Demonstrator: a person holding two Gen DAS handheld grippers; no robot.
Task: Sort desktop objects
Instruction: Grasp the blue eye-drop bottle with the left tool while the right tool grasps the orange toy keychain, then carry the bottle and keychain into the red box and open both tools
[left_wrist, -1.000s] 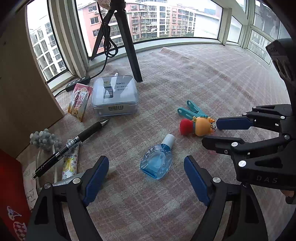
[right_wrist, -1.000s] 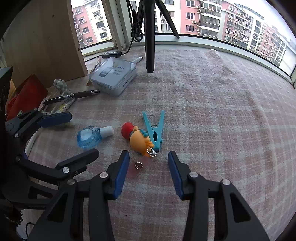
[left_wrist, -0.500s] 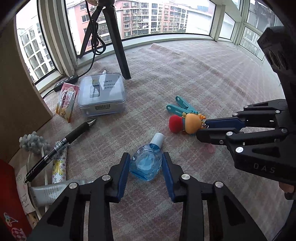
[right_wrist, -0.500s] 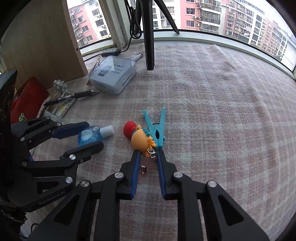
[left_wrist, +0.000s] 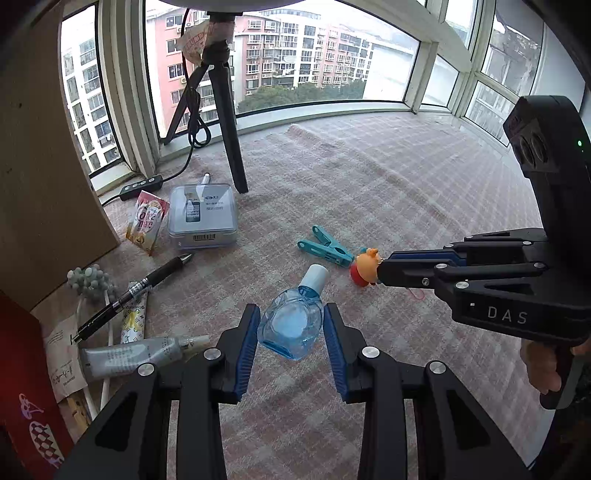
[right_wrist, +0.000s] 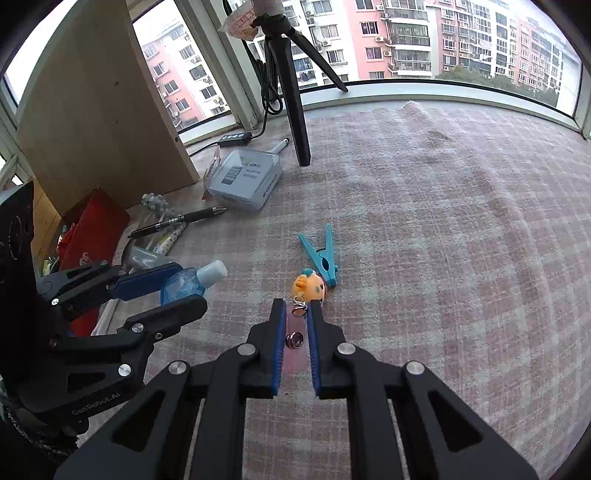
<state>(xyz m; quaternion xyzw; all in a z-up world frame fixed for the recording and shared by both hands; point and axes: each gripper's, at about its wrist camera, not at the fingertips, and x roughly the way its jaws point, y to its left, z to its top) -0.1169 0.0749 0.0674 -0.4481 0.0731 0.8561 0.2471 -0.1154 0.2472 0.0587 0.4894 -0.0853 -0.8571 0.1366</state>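
Observation:
A clear blue bottle (left_wrist: 290, 326) with a white cap sits between the blue pads of my left gripper (left_wrist: 291, 314), which is shut on its sides and holds it off the checked cloth (left_wrist: 369, 192). My right gripper (right_wrist: 296, 306) has its jaws closing on the chain and pink strap of an orange doll keychain (right_wrist: 308, 288). The doll hangs at the fingertips, red end down in the left wrist view, and a metal ring (right_wrist: 294, 339) shows between the pads. A teal clothes peg (right_wrist: 321, 254) lies on the cloth just beyond the doll.
At the back left lie a clear plastic box (left_wrist: 202, 216), a sachet (left_wrist: 146, 221), a black pen (left_wrist: 133, 295) and a grey tube (left_wrist: 136, 354). A tripod leg (left_wrist: 231, 136) stands behind the box. A wooden board (left_wrist: 44, 184) and a red box (left_wrist: 22, 387) close off the left.
My left gripper closed on the blue bottle and raised it. My right gripper closed on the keychain, and the doll came up off the cloth, away from the peg.

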